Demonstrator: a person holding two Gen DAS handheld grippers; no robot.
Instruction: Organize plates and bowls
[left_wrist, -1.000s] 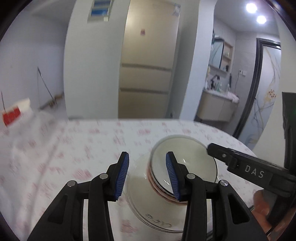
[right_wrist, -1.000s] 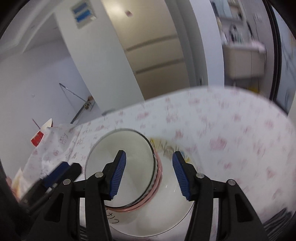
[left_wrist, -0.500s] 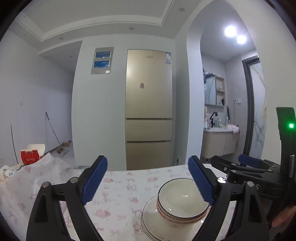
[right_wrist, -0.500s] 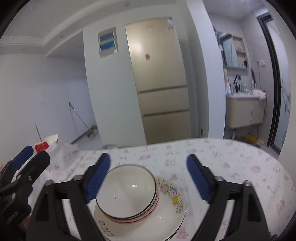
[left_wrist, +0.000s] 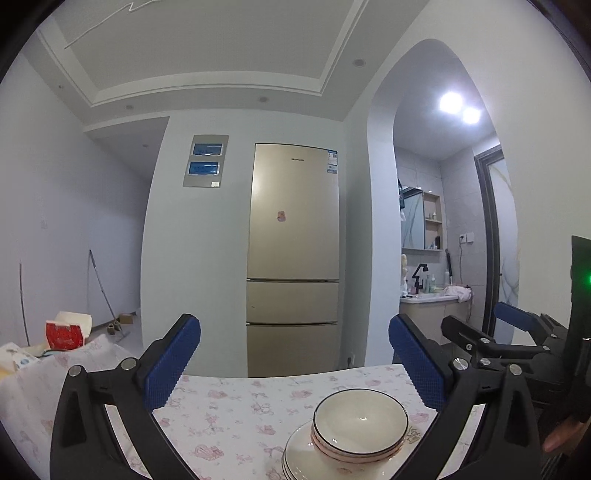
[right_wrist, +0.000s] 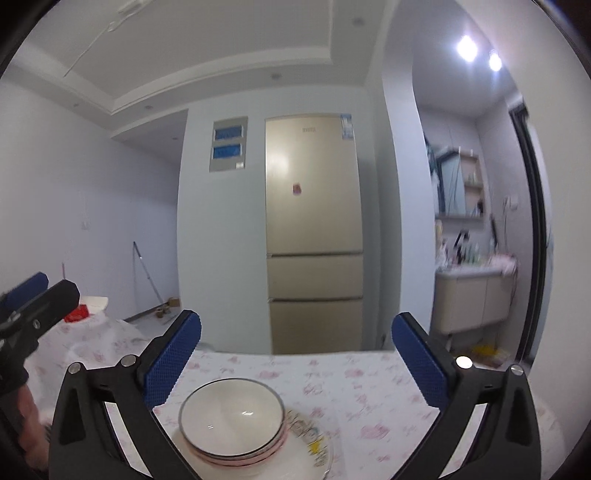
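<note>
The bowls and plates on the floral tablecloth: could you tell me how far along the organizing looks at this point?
Done, by the look of it: the bowls sit nested on the stack of plates on the table. In hand: nothing; the left gripper and right gripper are opening wide, with nothing between their jaws, both above the stack. Left: no other loose dishes show in either view, so probably little or nothing.
</note>
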